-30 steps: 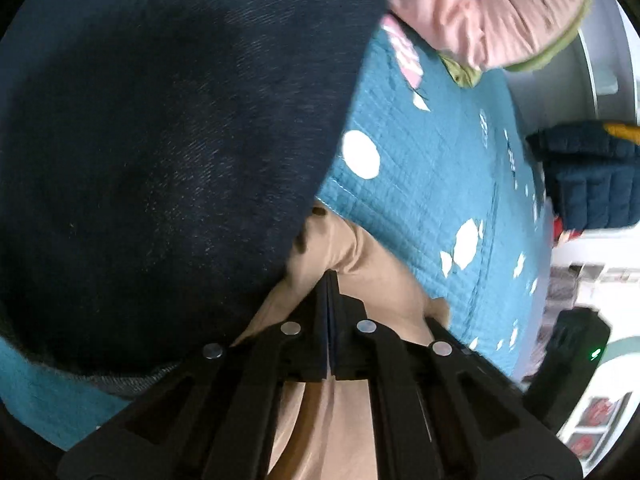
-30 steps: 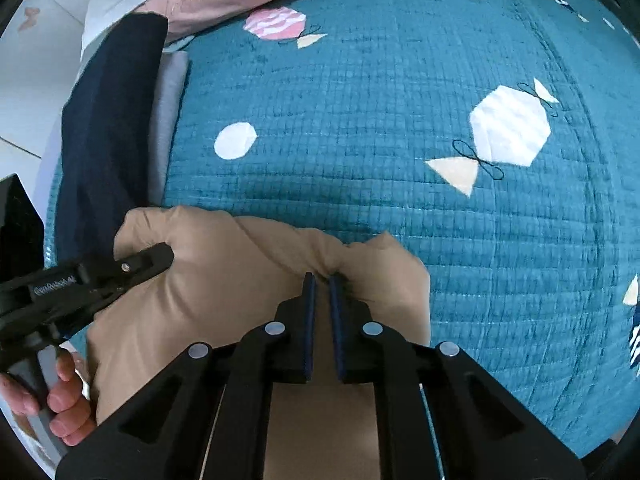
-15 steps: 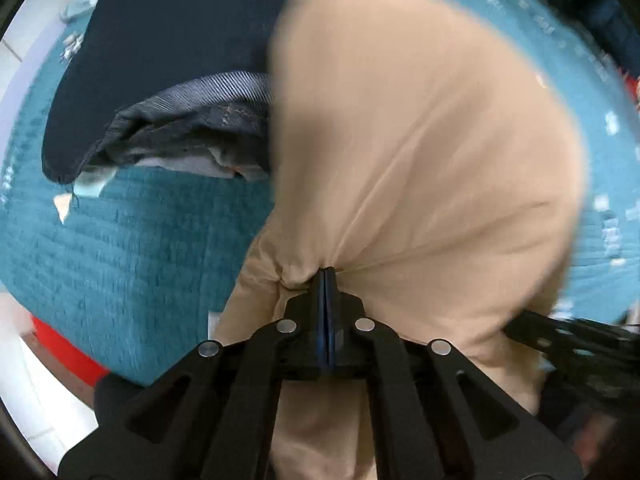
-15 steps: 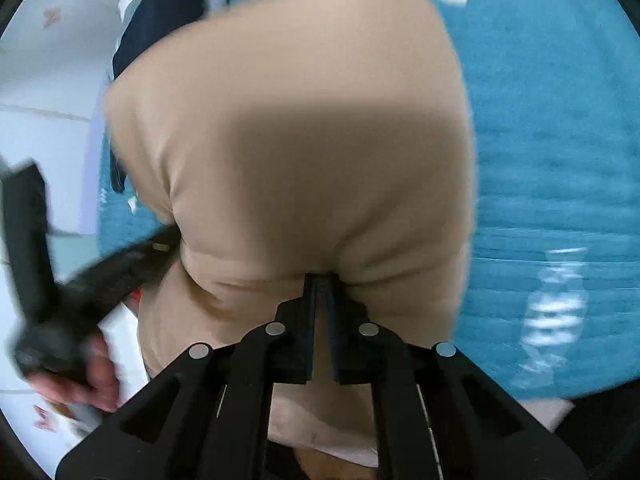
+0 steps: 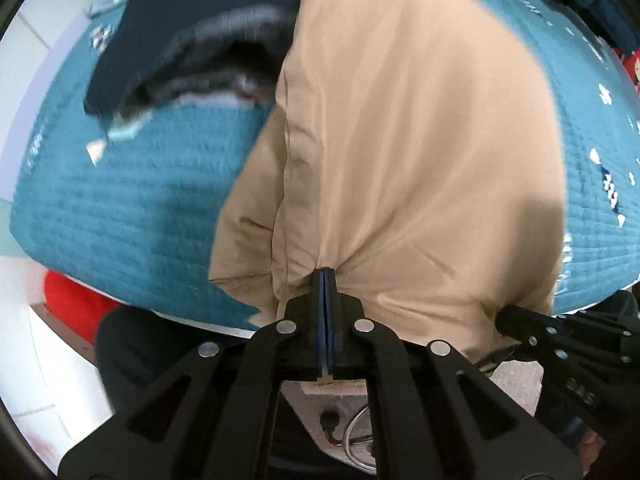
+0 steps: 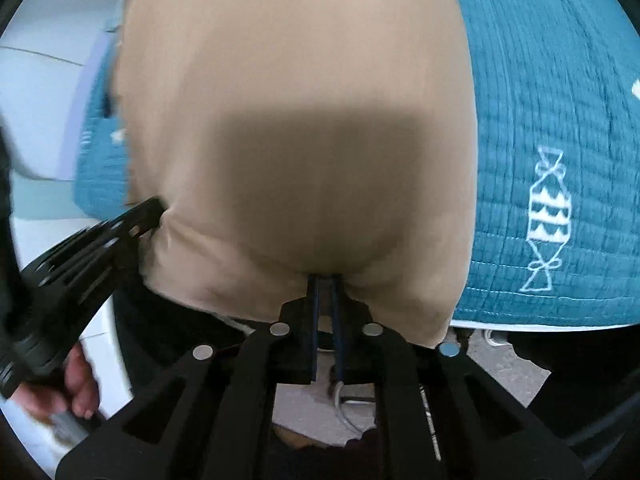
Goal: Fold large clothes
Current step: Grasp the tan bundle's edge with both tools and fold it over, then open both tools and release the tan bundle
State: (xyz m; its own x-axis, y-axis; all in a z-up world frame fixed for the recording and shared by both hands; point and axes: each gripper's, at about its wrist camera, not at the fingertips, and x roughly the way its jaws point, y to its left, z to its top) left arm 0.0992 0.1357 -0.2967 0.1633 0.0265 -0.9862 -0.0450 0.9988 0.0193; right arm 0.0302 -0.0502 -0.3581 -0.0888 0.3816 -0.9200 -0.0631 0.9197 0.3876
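A large tan garment (image 5: 400, 140) stretches from the bed's near edge across the teal quilt (image 5: 132, 208). My left gripper (image 5: 327, 274) is shut on the tan garment's near hem. In the right wrist view the same tan garment (image 6: 300, 120) fills the middle, and my right gripper (image 6: 325, 278) is shut on its near edge further along. The right gripper's body shows at the lower right of the left wrist view (image 5: 560, 344); the left one, held by a hand (image 6: 76, 384), shows at the left of the right wrist view. Both views are blurred.
A stack of folded dark clothes (image 5: 192, 48) lies on the quilt left of the tan garment. A dark blue padded item (image 5: 588, 0) sits at the far right. The quilt's near edge (image 6: 540, 320) overhangs the floor, where a red object (image 5: 76, 308) and cables lie.
Both grippers have pulled the tan garment toward the bed's near edge, spreading it out over the quilt. The right gripper's small gap closed on the cloth.
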